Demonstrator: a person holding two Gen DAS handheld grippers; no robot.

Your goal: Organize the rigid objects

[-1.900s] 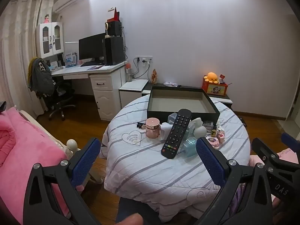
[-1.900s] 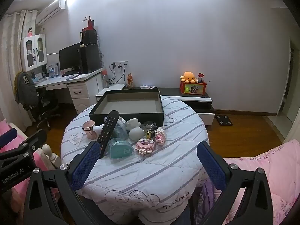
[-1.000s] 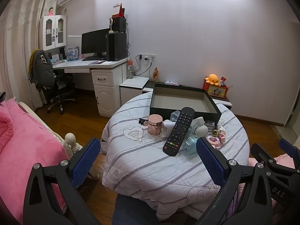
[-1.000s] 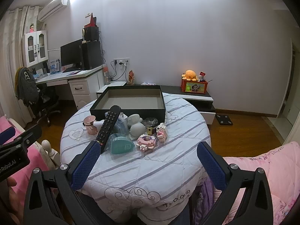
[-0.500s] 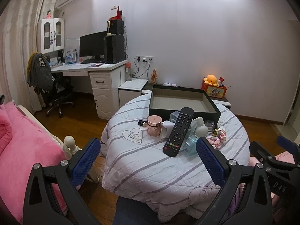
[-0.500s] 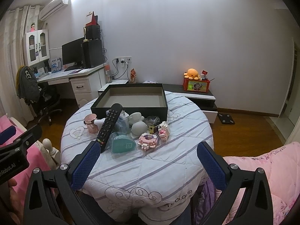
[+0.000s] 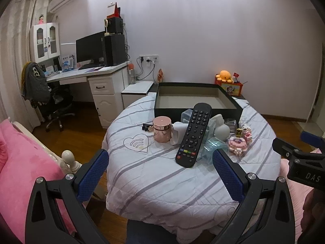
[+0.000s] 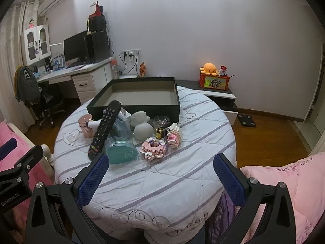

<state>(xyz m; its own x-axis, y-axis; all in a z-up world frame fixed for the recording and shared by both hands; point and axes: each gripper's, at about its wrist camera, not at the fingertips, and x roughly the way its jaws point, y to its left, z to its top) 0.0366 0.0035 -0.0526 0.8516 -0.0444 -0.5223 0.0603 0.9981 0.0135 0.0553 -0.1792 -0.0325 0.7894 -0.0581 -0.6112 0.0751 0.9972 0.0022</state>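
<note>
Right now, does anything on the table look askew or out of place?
Yes. The black remote is not lying flat: its far end is propped up on the clutter behind it, its near end on the cloth. The small things sit bunched in front of the black box, which holds nothing. Nothing looks spilled or broken.

bare cloth (image 8: 162, 183) nearside, clutter (image 8: 140, 132) fronting box (image 8: 142, 93)
</note>
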